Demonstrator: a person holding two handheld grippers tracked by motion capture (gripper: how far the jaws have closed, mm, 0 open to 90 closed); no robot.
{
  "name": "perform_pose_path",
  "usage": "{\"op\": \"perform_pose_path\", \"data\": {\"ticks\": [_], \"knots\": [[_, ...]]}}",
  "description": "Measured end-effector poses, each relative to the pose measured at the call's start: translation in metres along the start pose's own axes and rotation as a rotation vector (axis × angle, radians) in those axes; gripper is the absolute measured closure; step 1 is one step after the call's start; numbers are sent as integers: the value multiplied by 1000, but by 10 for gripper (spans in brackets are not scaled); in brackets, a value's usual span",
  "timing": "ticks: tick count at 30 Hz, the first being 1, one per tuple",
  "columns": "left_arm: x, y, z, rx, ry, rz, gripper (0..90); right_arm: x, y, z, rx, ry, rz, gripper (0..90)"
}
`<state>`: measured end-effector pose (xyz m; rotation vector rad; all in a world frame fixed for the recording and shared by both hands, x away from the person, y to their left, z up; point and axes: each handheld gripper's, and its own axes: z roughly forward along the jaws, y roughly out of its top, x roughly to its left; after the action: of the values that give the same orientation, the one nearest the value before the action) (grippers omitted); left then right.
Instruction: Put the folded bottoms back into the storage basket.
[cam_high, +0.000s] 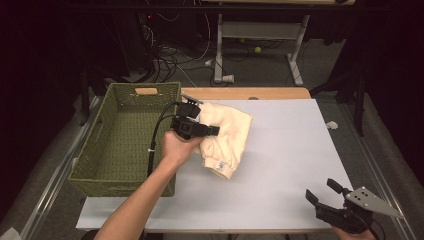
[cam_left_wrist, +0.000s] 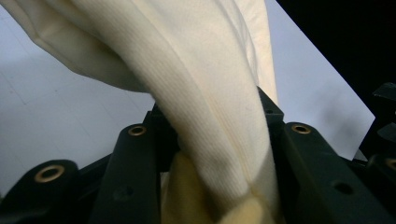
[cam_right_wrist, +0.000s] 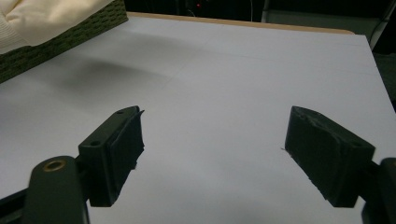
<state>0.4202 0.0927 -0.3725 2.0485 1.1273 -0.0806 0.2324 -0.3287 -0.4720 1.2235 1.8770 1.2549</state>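
A folded cream garment (cam_high: 227, 135) hangs off the white table beside the green wicker basket (cam_high: 117, 140). My left gripper (cam_high: 207, 131) is shut on the garment's left side and holds it lifted. In the left gripper view the ribbed cream cloth (cam_left_wrist: 205, 93) runs down between the two black jaws, pinched tight. My right gripper (cam_high: 325, 192) stands open at the table's near right corner, nothing between its pads (cam_right_wrist: 123, 149). In the right gripper view the cream garment (cam_right_wrist: 42, 18) shows at the far left, above the basket's wall (cam_right_wrist: 70, 37).
The white tabletop (cam_high: 290, 150) stretches wide between the garment and my right gripper. The basket fills the table's left side and is bare inside. Behind the table lie cables and a desk frame (cam_high: 260, 35) on the floor.
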Motion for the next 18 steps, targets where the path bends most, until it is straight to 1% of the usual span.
{"op": "perform_pose_path", "data": {"ticks": [2,10,18], "knots": [[0,0,-2,-3,-3,-5,602,0,0,0,0,0,-1,202],[-1,-3,-9,-9,-14,7,602,0,0,0,2,-4,-1,203],[-1,-5,-17,-21,-24,3,602,0,0,0,2,-3,-2,202]]}}
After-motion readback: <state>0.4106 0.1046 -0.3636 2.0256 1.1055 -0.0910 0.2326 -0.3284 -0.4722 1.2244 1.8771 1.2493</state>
